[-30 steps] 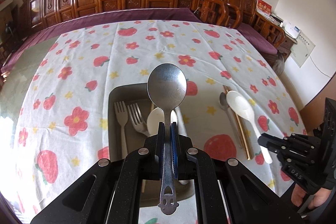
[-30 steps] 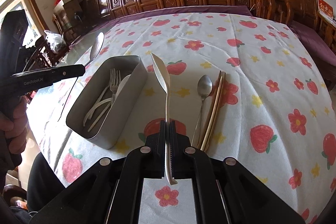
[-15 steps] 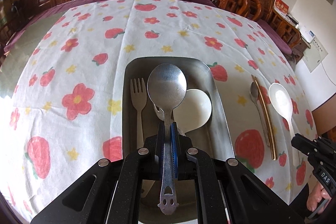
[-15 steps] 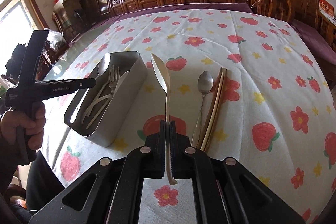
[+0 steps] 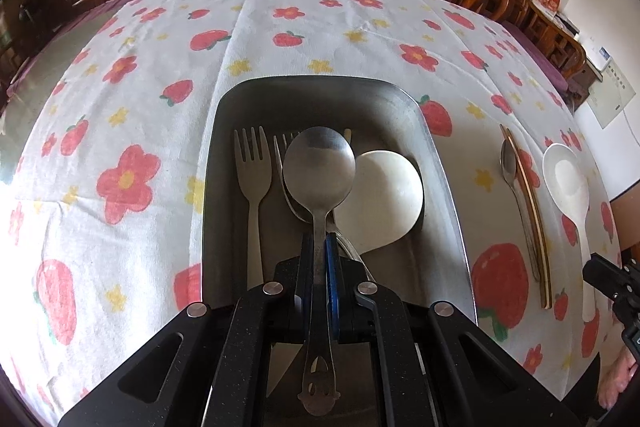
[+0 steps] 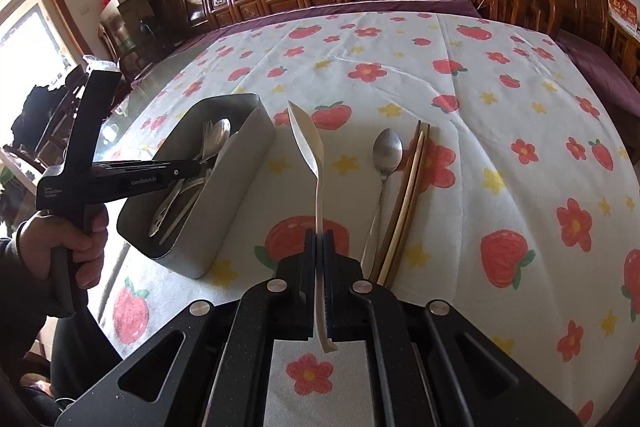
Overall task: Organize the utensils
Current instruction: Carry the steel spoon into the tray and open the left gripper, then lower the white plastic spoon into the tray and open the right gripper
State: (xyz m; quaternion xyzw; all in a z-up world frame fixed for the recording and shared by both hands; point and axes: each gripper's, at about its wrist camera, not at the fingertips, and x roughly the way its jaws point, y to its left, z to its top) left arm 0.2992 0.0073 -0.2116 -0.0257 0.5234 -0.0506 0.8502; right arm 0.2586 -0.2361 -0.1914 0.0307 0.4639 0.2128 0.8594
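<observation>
Clamping the steel spoon (image 5: 319,171) by its handle, the left gripper (image 5: 319,247) hangs tilted steeply over the grey metal tray (image 5: 444,187), its jaws clenched on the stem with the bowl pointing toward the tray's far wall. The tray sits on the flowered tablecloth (image 5: 132,115) toward the near left edge of the table, and already holds a pale fork (image 5: 252,167), a second fork (image 5: 286,147) partly hidden by the held spoon, and a wide white spoon (image 5: 384,199) against the right-hand wall. The right gripper (image 6: 319,243) is likewise clenched, grasping a thin white spoon (image 6: 308,143) edge-on above the cloth near the table's front edge. Just right of it on the cloth lie a small metal spoon (image 6: 386,151) and a pair of wooden chopsticks (image 6: 408,187), side by side and touching or nearly so. Judged from the layout, the step in hand is depositing the steel spoon. To do it well, keep the spoon parallel to the tray's long walls, lower it until bowl or handle end meets the contents, and only then let the jaws part, so it does not drop and bounce. The free lane appears to be between the forks and the white spoon; landing across the fork tines would leave it skewed. The right gripper's spoon should wait clear of the tray until the left withdraws
</observation>
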